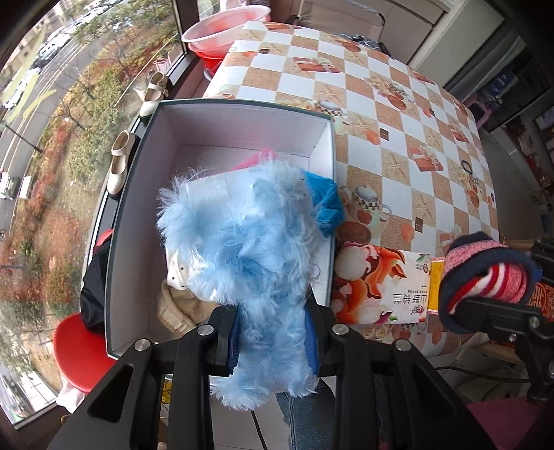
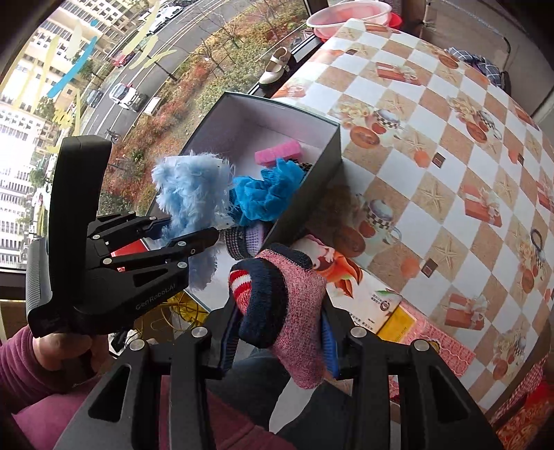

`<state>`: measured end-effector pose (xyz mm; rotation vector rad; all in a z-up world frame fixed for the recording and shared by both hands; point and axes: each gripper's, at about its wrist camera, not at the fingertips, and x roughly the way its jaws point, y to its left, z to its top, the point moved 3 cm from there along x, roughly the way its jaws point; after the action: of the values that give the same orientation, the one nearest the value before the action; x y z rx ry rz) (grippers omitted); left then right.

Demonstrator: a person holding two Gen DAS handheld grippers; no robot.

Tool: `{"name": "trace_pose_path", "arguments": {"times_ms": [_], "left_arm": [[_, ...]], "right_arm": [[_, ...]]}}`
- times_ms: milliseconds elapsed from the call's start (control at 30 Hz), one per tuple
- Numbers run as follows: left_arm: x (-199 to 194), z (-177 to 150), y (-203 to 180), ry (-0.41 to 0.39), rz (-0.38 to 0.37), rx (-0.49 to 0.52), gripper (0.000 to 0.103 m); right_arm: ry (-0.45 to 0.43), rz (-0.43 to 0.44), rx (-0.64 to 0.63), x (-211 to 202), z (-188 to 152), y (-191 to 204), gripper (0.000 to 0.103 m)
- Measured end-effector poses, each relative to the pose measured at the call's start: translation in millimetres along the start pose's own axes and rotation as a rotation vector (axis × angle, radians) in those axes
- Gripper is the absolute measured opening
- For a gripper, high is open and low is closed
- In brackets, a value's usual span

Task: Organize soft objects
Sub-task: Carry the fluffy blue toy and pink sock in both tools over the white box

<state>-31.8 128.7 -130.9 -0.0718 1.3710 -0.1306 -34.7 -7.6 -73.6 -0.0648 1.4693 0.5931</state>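
Observation:
My left gripper [image 1: 273, 332] is shut on a fluffy light-blue soft object [image 1: 242, 249] and holds it over the near end of the open white-lined box [image 1: 145, 194]; it also shows in the right wrist view [image 2: 188, 232] with the fluff [image 2: 194, 187]. My right gripper [image 2: 280, 332] is shut on a pink knit sock with a navy cuff and red-white stripes [image 2: 287, 297], held beside the box's near right corner; it also shows in the left wrist view [image 1: 484, 277]. In the box lie a blue mesh pouf [image 2: 266, 190], a pink sponge [image 2: 277, 152] and a cream knit item [image 1: 176, 308].
The box stands at the left edge of a table with a checkered cloth [image 1: 398, 114]. A printed carton [image 1: 377, 287] lies flat by the box's right side. A pink basin [image 1: 225, 31] is at the far end, shoes [image 1: 119, 162] on the window sill, a red stool [image 1: 79, 349] below.

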Motion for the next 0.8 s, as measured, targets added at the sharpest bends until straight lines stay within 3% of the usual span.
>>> {"name": "trace_pose_path", "arguments": {"times_ms": [400,800], "left_arm": [[8,-26,41,0.017,0.021,-0.121,0.032],[14,-29,51,0.020,0.020,-0.161,0.032]], "right_arm": [[0.050,-0.007,-0.132,28,28,47,0.041],[0.059,-0.028,-0.169,36,41,58,0.041]]}}
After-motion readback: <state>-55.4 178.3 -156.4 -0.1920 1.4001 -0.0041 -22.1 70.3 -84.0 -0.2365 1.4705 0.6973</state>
